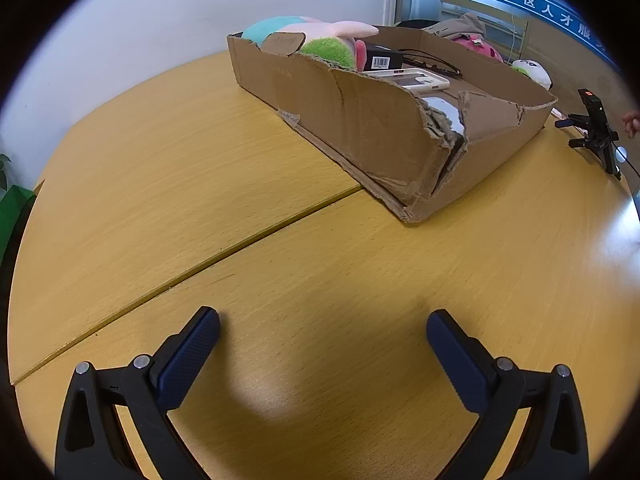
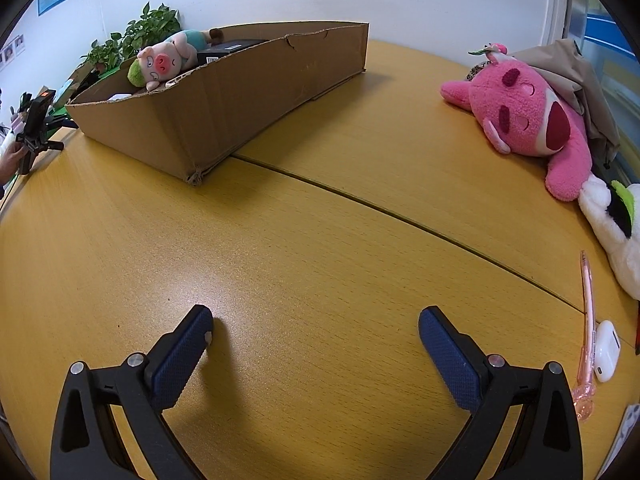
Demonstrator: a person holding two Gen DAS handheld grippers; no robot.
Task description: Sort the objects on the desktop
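Tools: left tool (image 1: 323,326) and right tool (image 2: 315,324) both spread, empty; one cardboard box (image 2: 224,92), two plush toys (image 2: 532,120) outside.

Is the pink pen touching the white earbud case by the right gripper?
Touching, it appears. In the right wrist view the pink pen runs along the white earbud case with no table visible between them.

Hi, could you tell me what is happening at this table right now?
A person is sorting desk items into a torn cardboard box with two handheld claws. Both the left claw and the right claw are open and empty over the wooden table. The box already holds a pig plush, a black box and glasses. A pink bear plush, a pink pen and a white earbud case lie outside it on the table.
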